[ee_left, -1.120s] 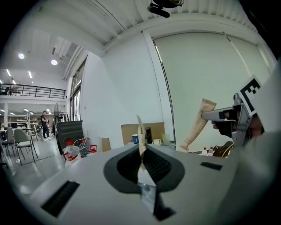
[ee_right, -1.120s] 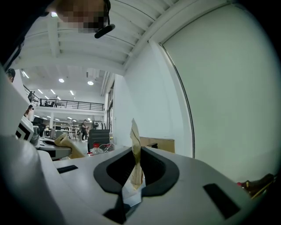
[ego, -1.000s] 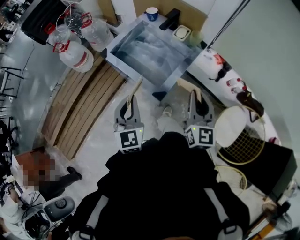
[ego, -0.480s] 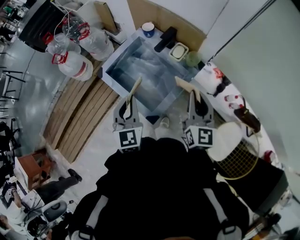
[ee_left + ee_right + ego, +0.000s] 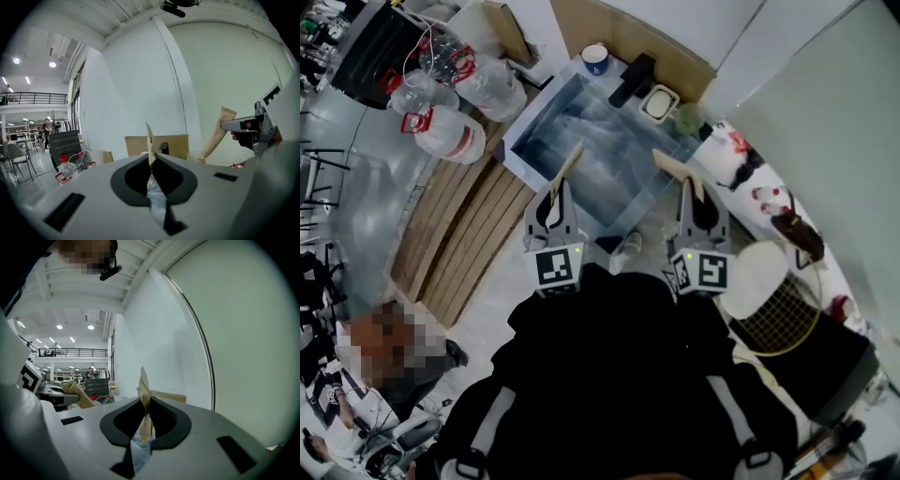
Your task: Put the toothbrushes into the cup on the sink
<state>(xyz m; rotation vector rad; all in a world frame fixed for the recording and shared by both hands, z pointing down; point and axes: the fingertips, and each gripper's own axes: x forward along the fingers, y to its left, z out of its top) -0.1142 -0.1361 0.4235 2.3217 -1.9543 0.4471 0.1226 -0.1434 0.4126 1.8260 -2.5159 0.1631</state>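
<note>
Kraft-brown paper sits pinched in both sets of jaws: our left tool (image 5: 151, 163) is clamped on the left toothbrush (image 5: 149, 140), and our right tool (image 5: 144, 404) on the right toothbrush (image 5: 143, 383). Both hover at the near edge of the sink (image 5: 591, 131), well apart from the blue cup (image 5: 595, 57) at its far corner. We judge this to be the carry. Next we need to reach across and lower each brush in upright.

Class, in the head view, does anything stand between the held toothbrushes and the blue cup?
Nothing visible does: only the open sink basin lies between the left toothbrush, the right toothbrush and the blue cup on its far rim.
</note>
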